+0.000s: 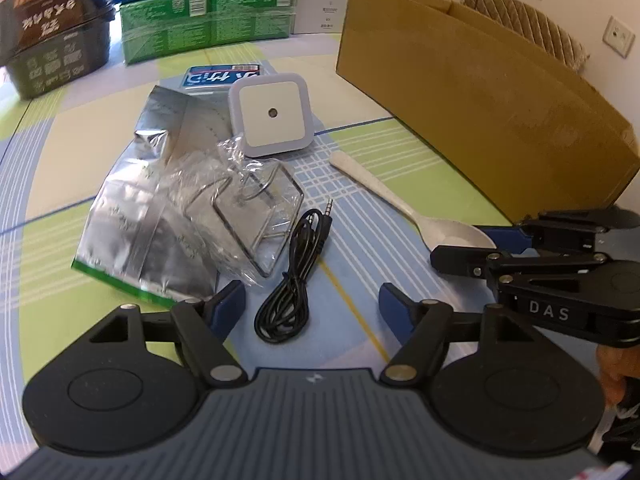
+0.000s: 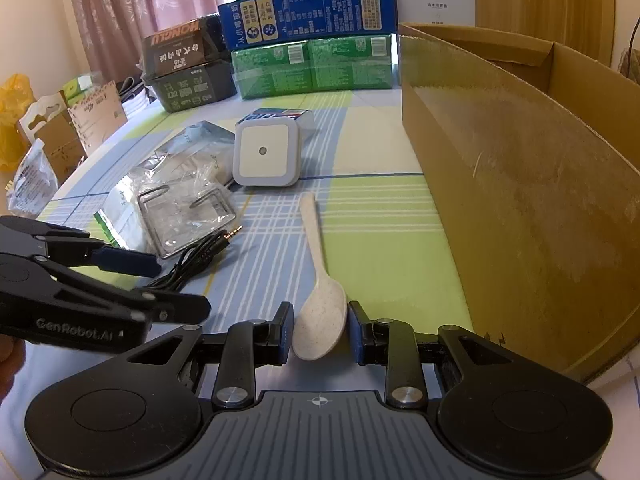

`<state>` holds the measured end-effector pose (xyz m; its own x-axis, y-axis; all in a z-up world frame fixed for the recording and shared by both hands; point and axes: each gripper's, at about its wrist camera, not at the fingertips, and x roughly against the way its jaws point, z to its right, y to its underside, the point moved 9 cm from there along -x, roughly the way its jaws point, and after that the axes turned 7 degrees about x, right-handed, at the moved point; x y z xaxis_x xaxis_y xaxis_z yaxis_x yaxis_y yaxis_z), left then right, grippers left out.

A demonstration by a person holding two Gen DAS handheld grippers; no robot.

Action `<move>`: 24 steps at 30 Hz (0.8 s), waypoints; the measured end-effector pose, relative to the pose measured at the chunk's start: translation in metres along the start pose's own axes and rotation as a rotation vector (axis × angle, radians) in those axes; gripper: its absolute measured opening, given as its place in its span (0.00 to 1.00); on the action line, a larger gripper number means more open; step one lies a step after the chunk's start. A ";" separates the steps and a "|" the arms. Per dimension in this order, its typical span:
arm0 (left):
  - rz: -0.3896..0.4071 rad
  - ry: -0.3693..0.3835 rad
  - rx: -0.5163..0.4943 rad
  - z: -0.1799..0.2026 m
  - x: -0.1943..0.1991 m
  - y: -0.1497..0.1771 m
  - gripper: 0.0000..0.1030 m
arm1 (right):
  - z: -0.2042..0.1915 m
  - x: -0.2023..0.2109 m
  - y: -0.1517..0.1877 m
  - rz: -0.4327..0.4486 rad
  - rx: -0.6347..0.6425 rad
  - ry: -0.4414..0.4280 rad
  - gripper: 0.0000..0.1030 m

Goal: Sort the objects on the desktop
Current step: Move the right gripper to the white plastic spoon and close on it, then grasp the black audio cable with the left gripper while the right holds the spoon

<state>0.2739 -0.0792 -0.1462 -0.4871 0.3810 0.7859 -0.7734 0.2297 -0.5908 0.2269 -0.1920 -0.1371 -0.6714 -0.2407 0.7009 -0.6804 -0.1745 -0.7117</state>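
A cream speckled spoon [image 2: 318, 280] lies on the checked tablecloth, bowl towards me. My right gripper [image 2: 320, 330] has its jaws on either side of the spoon's bowl, with small gaps showing, so it is open; it shows in the left wrist view [image 1: 480, 246] at the spoon [image 1: 400, 204]. My left gripper [image 1: 312, 304] is open and empty just behind a coiled black audio cable [image 1: 292, 280]. A white square night light [image 1: 270, 114], a wire holder in clear plastic [image 1: 244, 200] and a silver foil bag [image 1: 144, 216] lie beyond.
A large open cardboard box [image 2: 520, 184] stands on the right. Green, blue and dark packaged boxes [image 2: 308, 40] are stacked at the table's far side. Paper bags and packets [image 2: 60, 136] sit beyond the left edge.
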 end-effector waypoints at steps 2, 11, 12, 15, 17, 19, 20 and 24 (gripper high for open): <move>-0.004 -0.015 -0.003 0.000 0.001 -0.001 0.41 | -0.001 0.001 0.000 0.000 0.008 0.001 0.25; -0.107 -0.055 0.042 0.013 0.024 0.024 0.20 | -0.010 0.022 0.017 -0.048 -0.023 -0.032 0.25; -0.120 -0.056 0.046 0.018 0.029 0.029 0.20 | -0.010 0.027 0.020 -0.055 -0.028 -0.034 0.25; -0.141 -0.054 0.059 0.031 0.040 0.044 0.20 | -0.013 0.044 0.035 -0.062 -0.020 -0.035 0.25; -0.141 -0.047 0.055 0.039 0.044 0.052 0.20 | -0.014 0.052 0.042 -0.056 -0.007 -0.035 0.25; -0.121 -0.053 0.043 0.043 0.045 0.054 0.21 | -0.015 0.055 0.044 -0.049 0.009 -0.035 0.25; -0.112 -0.066 0.030 0.045 0.044 0.054 0.24 | -0.015 0.055 0.045 -0.047 0.018 -0.037 0.26; -0.074 -0.076 0.006 0.047 0.039 0.045 0.27 | -0.014 0.053 0.046 -0.037 0.052 -0.020 0.34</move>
<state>0.2007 -0.0964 -0.1340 -0.4580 0.2941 0.8388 -0.8105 0.2494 -0.5300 0.1554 -0.1995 -0.1319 -0.6395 -0.2524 0.7261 -0.6884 -0.2326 -0.6871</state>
